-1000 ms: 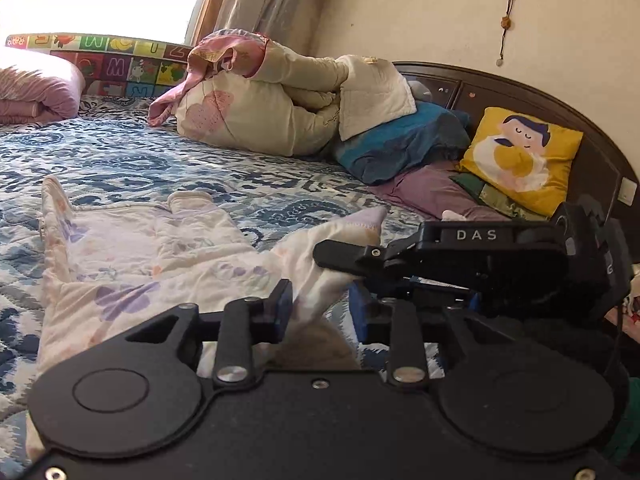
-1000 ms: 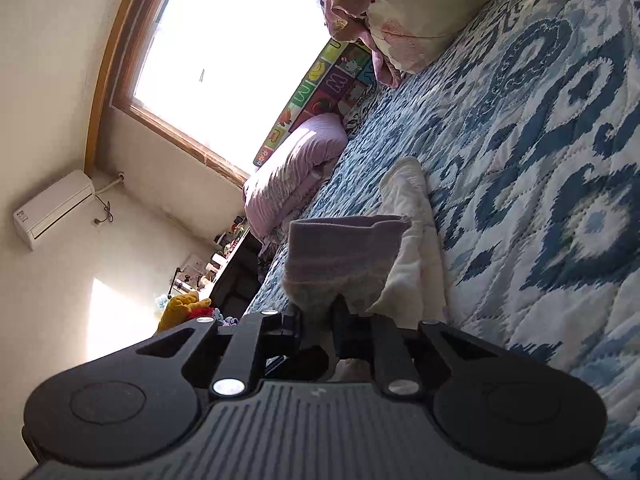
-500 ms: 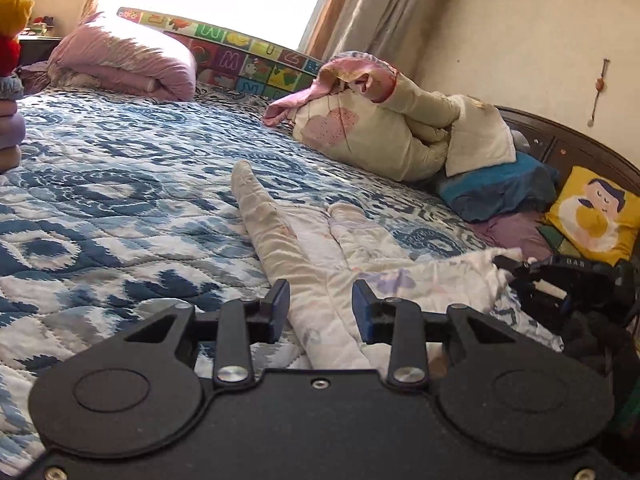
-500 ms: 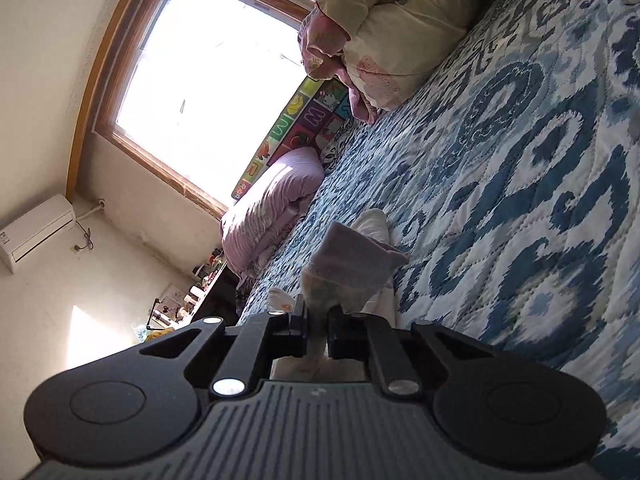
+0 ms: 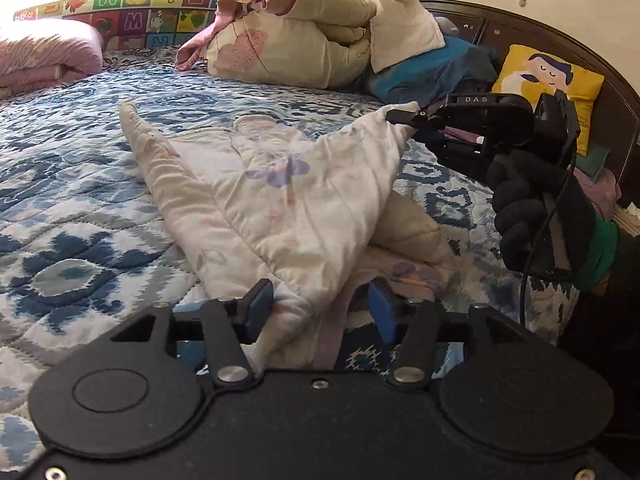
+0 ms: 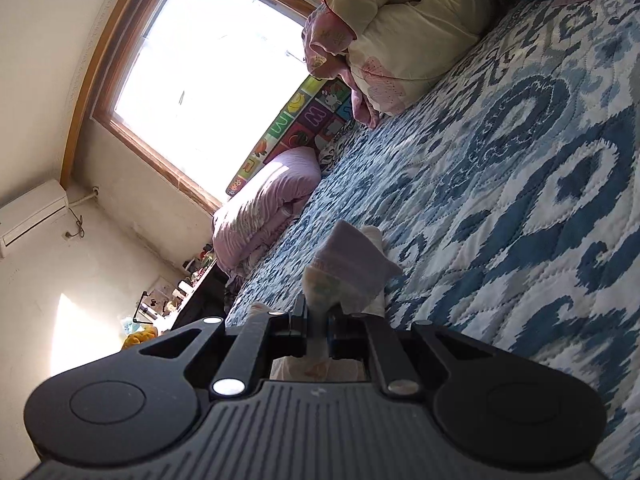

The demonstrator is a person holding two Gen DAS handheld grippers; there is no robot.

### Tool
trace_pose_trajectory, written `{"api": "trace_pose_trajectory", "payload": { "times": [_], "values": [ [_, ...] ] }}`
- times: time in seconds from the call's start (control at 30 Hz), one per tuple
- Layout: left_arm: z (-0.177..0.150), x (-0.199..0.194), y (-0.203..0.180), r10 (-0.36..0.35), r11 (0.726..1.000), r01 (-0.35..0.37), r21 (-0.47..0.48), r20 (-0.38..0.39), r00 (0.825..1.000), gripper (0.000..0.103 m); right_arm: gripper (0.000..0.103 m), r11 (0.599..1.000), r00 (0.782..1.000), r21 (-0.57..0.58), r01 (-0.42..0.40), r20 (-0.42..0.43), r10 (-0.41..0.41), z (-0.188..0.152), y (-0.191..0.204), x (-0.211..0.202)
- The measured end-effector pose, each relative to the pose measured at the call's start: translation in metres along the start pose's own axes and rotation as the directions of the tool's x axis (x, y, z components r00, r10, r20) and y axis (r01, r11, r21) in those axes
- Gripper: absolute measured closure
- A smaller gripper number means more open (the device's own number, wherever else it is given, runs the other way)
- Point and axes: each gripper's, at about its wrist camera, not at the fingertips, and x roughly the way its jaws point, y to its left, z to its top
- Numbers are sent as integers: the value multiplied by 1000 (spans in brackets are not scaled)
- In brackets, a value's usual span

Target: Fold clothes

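A pale quilted garment (image 5: pixel 280 200) with faint purple flowers lies on the blue patterned bedspread (image 5: pixel 72 184). My right gripper (image 5: pixel 404 117) is shut on one corner of it and holds that corner up off the bed, so the cloth hangs in a taut fold. In the right wrist view the pinched cloth (image 6: pixel 348 272) stands up between the closed fingers of the right gripper (image 6: pixel 317 326). My left gripper (image 5: pixel 320 310) is open, with its blue pads on either side of the garment's near bunched edge.
A heap of cream and pink bedding (image 5: pixel 304 40) and a blue pillow (image 5: pixel 428 72) lie against the dark headboard (image 5: pixel 616 92), with a yellow cartoon cushion (image 5: pixel 548 80). A pink folded quilt (image 5: pixel 44 56) and an alphabet mat (image 5: pixel 132 16) sit at the window side.
The right gripper has lifted its held corner higher and across the garment. The left gripper has come back down close to the garment's near edge, still open.
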Motion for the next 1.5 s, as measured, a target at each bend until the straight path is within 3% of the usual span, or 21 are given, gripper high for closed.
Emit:
{"api": "trace_pose_trajectory", "payload": {
  "times": [0.1, 0.13, 0.17, 0.23, 0.3, 0.4, 0.47, 0.53, 0.57, 0.6, 0.73, 0.87, 1.03, 1.17, 1.23, 1.3, 1.4, 1.5],
  "values": [
    [8, -13, 17, -17, 993, 24, -117, 56, 998, 52, 92, 1000, 1000, -6, 13, -17, -13, 3, -2, 7],
    [8, -9, 17, -24, 992, 28, -125, 35, 999, 52, 92, 1000, 1000, -8, 18, -23, -18, 4, -3, 10],
    [8, -3, 16, -24, 992, 25, -123, 4, 1000, 52, 92, 1000, 999, -10, 22, -29, -22, 6, -4, 12],
    [0, 17, 7, 29, 999, -33, -30, -122, 992, 52, 92, 999, 999, -14, 31, -40, -31, 8, -6, 17],
    [-1, 22, 3, 52, 999, -49, 18, -144, 988, 52, 92, 999, 998, -18, 39, -52, -40, 10, -7, 22],
    [16, 4, 23, 19, 995, -23, -97, -45, 999, 52, 92, 999, 997, -25, 39, -65, -40, 8, -8, 20],
    [27, 2, 41, 67, 984, -60, -165, 32, 997, 50, 92, 999, 998, -30, 24, -63, -26, 3, -8, 9],
    [36, 11, 55, 137, 969, -120, -215, 63, 989, 56, 92, 1000, 998, -17, 4, -58, -5, 3, -9, 5],
    [42, 17, 61, 182, 960, -165, -225, 61, 981, 68, 92, 1000, 998, -17, -9, -57, 8, 3, -8, 4],
    [48, 24, 68, 231, 949, -213, -234, 54, 971, 70, 92, 999, 998, -27, -18, -55, 17, 2, -7, 3],
    [71, 46, 102, 305, 917, -267, -298, 91, 948, 78, 92, 997, 997, -49, -60, -49, 57, 2, -2, -1],
    [89, 75, 123, 331, 916, -299, -268, 84, 940, 79, 92, 997, 996, -43, -68, -57, 65, 2, -7, -4],
    [111, 110, 134, 317, 936, -297, -187, 84, 945, 79, 92, 997, 995, -32, -67, -71, 64, 1, -15, -7],
    [126, 143, 140, 260, 960, -254, -115, 39, 965, 79, 92, 998, 995, -23, -66, -83, 64, 0, -21, -10],
    [125, 172, 127, 242, 970, -241, 19, -57, 969, 82, 92, 998, 994, -19, -65, -88, 64, -1, -24, -11],
    [123, 183, 112, 263, 958, -252, 137, -72, 962, 83, 92, 998, 994, -18, -57, -99, 55, 3, -30, -11],
    [129, 172, 115, 184, 976, -175, 129, -64, 981, 82, 92, 999, 993, -11, -51, -107, 49, 5, -33, -7],
    [133, 163, 117, 202, 974, -197, 115, -28, 979, 82, 92, 999, 992, -5, -37, -119, 37, 3, -33, -2]
  ]
}}
